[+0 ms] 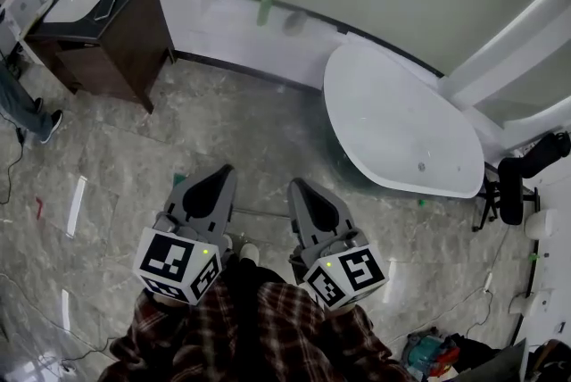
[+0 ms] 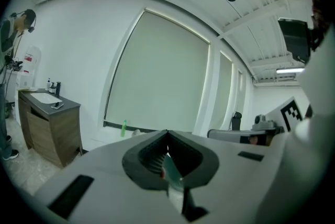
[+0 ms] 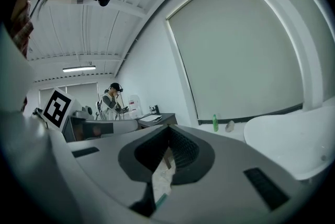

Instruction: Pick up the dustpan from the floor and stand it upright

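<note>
Grey stone-look tiles cover the floor (image 1: 268, 130). They are shiny and smooth, so a light pan could likely slide on them. The dustpan is not clearly seen anywhere. A thin rod (image 1: 260, 212) lies on the tiles between the two tools, at 12 o'clock from the checked shirt (image 1: 259, 327). It may be the pan's handle, but that cannot be told.

The left gripper (image 2: 167, 133) is held with its jaws pressed together on nothing, and the right gripper (image 3: 168, 129) is the same. Both are held up near the waist.

For a good pick-up, the jaws should be opened first, brought low, and closed around the handle, not the thin flat lip. A smooth, egg-shaped white bathtub (image 1: 401, 121) is seen at 2 o'clock, and a boxy brown wooden cabinet (image 1: 107, 41) at 10 o'clock.
</note>
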